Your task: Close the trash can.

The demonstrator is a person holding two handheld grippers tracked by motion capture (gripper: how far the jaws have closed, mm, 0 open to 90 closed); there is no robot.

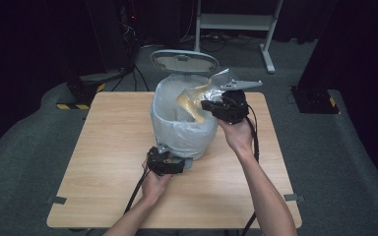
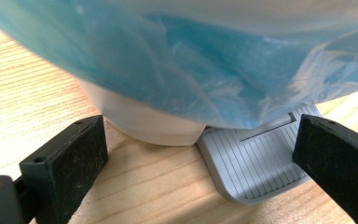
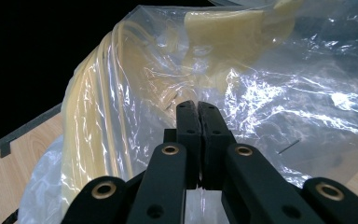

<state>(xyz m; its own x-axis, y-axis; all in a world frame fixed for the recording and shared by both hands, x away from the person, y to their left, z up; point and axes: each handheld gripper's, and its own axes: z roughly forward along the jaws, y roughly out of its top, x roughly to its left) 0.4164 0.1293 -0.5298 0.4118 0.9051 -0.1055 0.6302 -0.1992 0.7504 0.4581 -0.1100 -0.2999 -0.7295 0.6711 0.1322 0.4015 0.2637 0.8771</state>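
The bin's (image 1: 182, 123) inside is hidden by its liner; a clear bag (image 3: 223, 70) is pinched in the right hand-held gripper (image 1: 207, 104) — the left hand-held gripper (image 1: 174, 164) is held wide at the pedal (image 2: 256, 163) on the wooden surface (image 1: 108, 147).

The counter (image 1: 108, 147) is showing a pale wood grain with fine darker streaks. The bin (image 2: 149, 123) is looking white at its base, and the liner bag (image 1: 177, 128) over it is reading as a translucent pale blue. The pedal (image 2: 256, 163) is appearing light grey with thin parallel ridges running across it. The clear plastic bag (image 3: 270, 93) is glinting with white highlights, and the material inside is showing a soft yellow. Both the left gripper (image 1: 170, 162) and the right gripper (image 1: 206, 104) are looking matt black, the right gripper's fingers (image 3: 188, 135) carrying brass-coloured rivets. The lid (image 1: 184, 61) is appearing grey-white.
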